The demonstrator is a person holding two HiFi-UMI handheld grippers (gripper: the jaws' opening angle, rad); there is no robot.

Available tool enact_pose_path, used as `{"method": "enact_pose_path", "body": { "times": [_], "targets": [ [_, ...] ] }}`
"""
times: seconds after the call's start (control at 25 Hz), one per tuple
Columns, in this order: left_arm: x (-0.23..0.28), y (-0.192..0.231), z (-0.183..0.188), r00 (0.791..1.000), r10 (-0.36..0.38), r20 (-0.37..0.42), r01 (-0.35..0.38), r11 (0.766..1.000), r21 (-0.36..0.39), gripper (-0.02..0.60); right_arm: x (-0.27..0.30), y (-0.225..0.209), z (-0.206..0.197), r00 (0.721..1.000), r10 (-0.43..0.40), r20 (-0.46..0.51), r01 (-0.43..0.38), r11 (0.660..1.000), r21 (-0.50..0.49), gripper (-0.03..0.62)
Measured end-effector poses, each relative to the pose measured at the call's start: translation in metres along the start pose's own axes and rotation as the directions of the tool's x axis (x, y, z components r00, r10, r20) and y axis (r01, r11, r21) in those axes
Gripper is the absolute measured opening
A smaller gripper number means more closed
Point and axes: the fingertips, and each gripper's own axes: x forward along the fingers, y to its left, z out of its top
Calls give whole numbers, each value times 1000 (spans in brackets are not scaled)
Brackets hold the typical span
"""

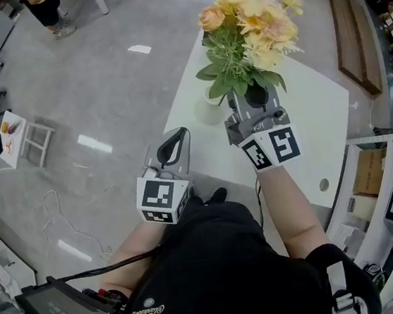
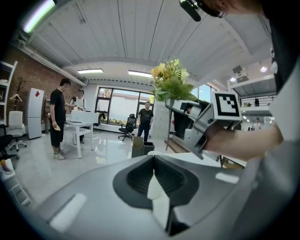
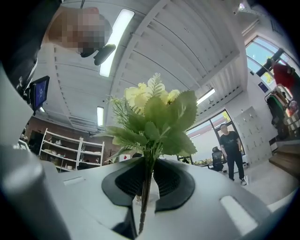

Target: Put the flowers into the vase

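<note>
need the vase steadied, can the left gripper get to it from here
Probably yes. The left gripper hangs beside the table edge with nothing between it and the vase; the flowers in the right gripper overhang it from above only. Its shut jaws would need opening.

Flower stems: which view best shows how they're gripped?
Right gripper view: the stems sit clamped between its pads. Head view shows only blooms above the right gripper; left gripper view shows the bouquet sideways, grip unclear.

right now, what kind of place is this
Probably an open office or lab workspace: a white desk with a swivel chair by big windows, and open shelves along a wall.
</note>
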Motion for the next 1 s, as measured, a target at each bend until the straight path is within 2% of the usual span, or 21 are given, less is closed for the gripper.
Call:
{"method": "enact_pose_path", "body": {
  "times": [0.36, 0.56, 1.0],
  "targets": [
    [1, 3, -5, 1000, 11, -26, -11, 1000, 0, 8, 8, -17, -24, 999, -24, -33, 23, 999, -45, 51],
    [6, 29, -17, 999, -3, -48, 2, 1000, -14, 8, 23, -12, -66, 994, -48, -100, 42, 997, -66, 51],
    [10, 24, -18, 998, -15, -57, 14, 1000, -17, 8, 2, -24, -103, 975, -81, -205, 64, 994, -90, 51]
  ]
}}
